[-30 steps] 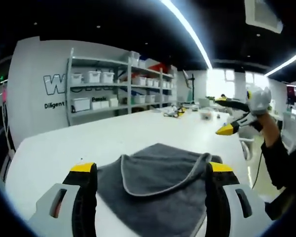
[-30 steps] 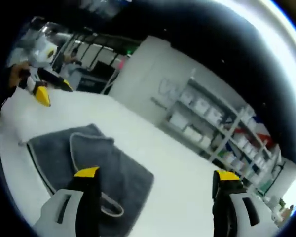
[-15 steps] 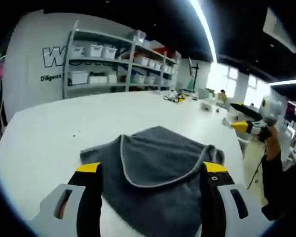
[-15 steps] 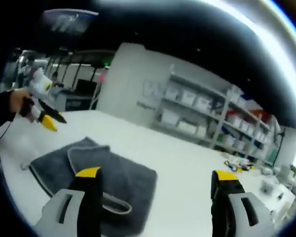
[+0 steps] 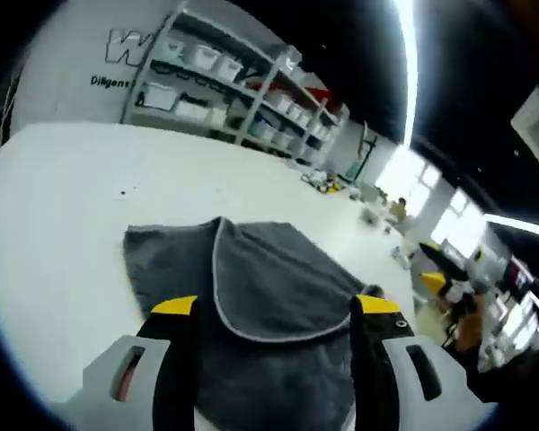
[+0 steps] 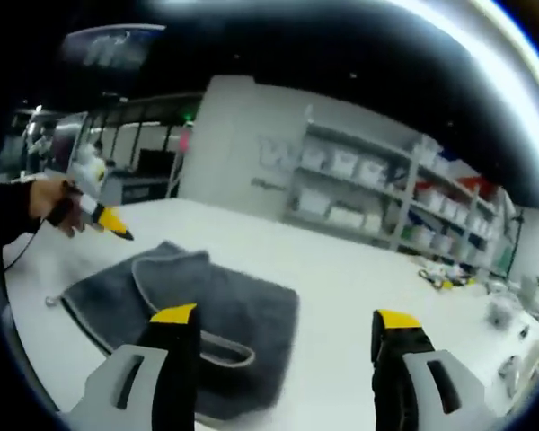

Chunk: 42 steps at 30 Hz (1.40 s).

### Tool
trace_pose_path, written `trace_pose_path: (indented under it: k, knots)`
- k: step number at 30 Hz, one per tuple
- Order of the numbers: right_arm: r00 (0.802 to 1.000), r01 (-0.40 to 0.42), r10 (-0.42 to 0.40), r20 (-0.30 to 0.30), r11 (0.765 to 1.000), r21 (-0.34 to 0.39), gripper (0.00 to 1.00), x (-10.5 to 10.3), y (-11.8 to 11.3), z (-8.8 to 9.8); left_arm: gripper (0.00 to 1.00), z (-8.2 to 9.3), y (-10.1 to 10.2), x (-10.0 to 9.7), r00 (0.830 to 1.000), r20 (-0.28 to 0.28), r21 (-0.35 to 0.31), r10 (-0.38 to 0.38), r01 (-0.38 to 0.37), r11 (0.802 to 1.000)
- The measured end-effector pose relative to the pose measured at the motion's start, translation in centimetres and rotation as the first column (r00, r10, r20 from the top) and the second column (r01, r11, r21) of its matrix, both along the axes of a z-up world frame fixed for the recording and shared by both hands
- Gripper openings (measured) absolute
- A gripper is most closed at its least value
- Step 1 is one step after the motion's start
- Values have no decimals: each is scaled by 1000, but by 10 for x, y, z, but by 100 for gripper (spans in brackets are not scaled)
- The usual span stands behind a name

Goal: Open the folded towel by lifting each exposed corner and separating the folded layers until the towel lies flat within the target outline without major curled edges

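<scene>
On the white table (image 5: pixel 63 197), near your edge, the towel (image 5: pixel 269 296) lies folded, a rounded flap with a pale hem turned over the lower layer; I'd say you're at the approach step, nothing gripped yet. The left gripper (image 5: pixel 274 310) hangs low over the towel's near side, jaws spread, with the flap's hem between them. The right gripper (image 6: pixel 283 319) is spread too, held above bare table beside the towel; next, pinch one exposed flap corner and peel it back.
</scene>
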State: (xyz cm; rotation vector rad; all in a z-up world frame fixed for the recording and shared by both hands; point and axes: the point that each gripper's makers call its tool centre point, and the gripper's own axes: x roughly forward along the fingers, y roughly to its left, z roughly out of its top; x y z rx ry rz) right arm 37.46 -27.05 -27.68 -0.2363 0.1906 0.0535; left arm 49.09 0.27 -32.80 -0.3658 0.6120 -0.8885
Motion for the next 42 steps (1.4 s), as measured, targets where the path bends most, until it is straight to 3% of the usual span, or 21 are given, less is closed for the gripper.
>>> trace_pose_path:
  k: [5,9,17,24,31,42]
  knots:
    - [999,-23,24,-29,1000,21,65,7,8,-15,54,-15,5,14,999,-32,5,19,-19,1000]
    - [997,-32,33,-70,999,21,56,11,8,-32,53,-31,-1,11,999,-49,38,2,-1,999]
    - [994,-33,41,-98,996,86,43,18,4,-45,48,-42,-4,8,997,-69,58,-20,24,998]
    - [984,-42,70,-165,985,168,33,25,12,-74,39,-45,-6,5,995,-97,40,-35,39,998]
    - [977,-34,81,-199,973,229,30,15,19,-93,33,-50,-5,5,993,-114,33,-28,32,999]
    - [976,-13,71,-206,963,270,25,-4,32,-99,25,-61,9,0,991,-134,35,-8,12,999]
